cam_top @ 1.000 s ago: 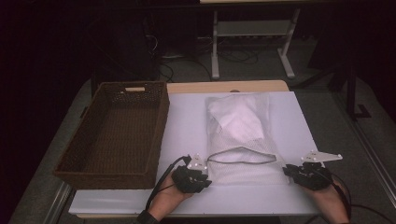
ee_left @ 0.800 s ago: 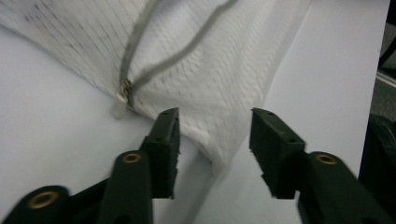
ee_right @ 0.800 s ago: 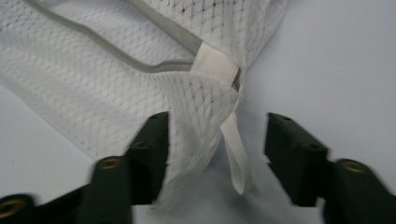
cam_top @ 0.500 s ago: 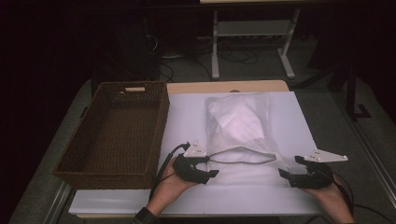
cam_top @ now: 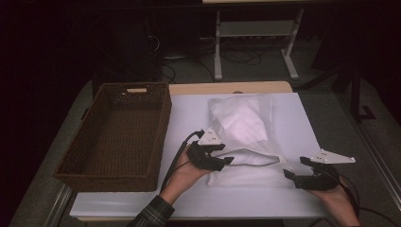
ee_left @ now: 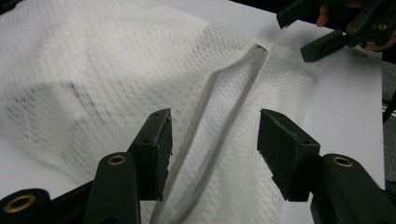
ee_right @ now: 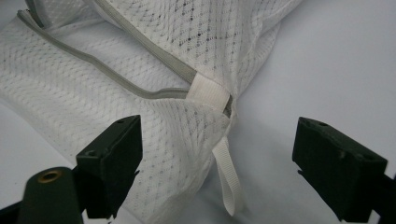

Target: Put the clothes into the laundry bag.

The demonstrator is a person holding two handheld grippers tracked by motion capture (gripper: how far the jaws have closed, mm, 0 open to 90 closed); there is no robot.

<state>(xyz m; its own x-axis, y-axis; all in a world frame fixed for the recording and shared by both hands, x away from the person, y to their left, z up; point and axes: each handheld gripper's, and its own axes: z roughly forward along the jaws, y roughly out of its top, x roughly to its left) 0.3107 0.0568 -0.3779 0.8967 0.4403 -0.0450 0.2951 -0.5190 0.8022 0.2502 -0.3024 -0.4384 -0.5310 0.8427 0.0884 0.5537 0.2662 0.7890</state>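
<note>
Wicker basket (cam_top: 116,135) sits empty at the left of the tabletop (cam_top: 302,118). Beside it lies the white mesh laundry bag (cam_top: 246,127), folded white cloth inside, its grey zipper opening (cam_top: 253,158) gaping toward the person. Left gripper (cam_top: 222,158) — lifted off the near left corner since a second ago — has jaws just opened, empty, straddling the zipper edge. Right gripper (cam_top: 295,168): jaws also just opened, wide apart, nothing between the pads, bag's white pull loop (ee_right: 229,182) below. Both releases suggest the bag is now set down.
</note>
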